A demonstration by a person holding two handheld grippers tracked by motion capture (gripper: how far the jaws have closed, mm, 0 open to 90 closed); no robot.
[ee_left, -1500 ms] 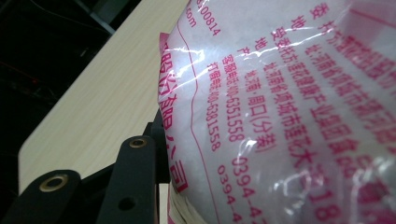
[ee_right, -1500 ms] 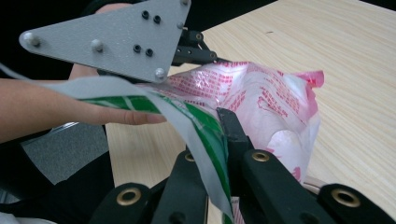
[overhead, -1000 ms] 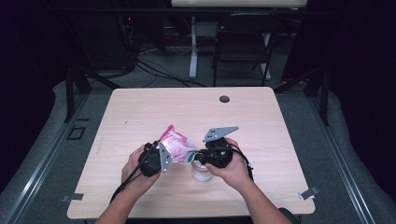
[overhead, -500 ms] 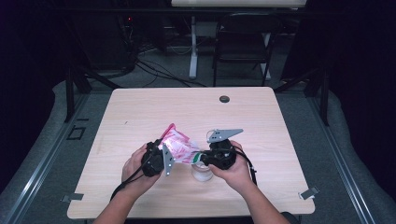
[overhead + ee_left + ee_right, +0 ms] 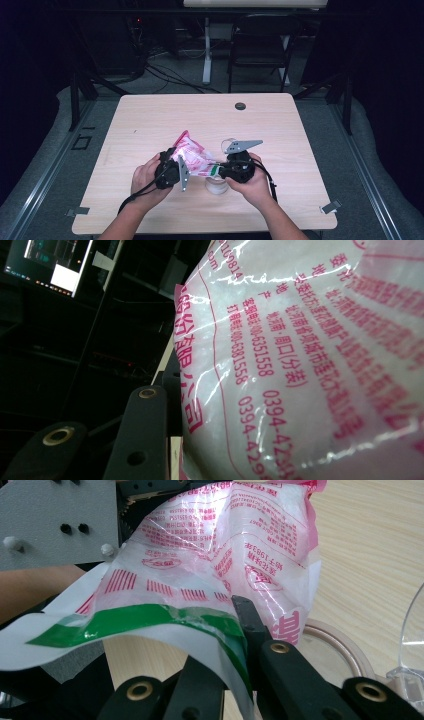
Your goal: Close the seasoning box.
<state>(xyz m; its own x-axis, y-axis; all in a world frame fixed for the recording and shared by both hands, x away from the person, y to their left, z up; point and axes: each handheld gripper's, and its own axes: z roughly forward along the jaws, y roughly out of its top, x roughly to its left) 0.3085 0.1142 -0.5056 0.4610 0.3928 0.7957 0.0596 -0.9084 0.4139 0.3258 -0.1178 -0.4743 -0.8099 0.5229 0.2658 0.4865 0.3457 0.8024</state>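
Between the earlier high views and this one almost nothing shifts: we keep the pink-and-white bag (image 5: 192,156) stretched between both claws above the white cup (image 5: 216,186), so the pour we judge to be coming has not begun. Our left gripper (image 5: 176,171) is clamped on the bag's bulging body, which presses against its jaw. Our right gripper (image 5: 239,645) is pinched tight on the green-striped edge. The right gripper view adds the cup's rim (image 5: 345,650) just beyond the jaws; the high view places everything over the table (image 5: 150,125).
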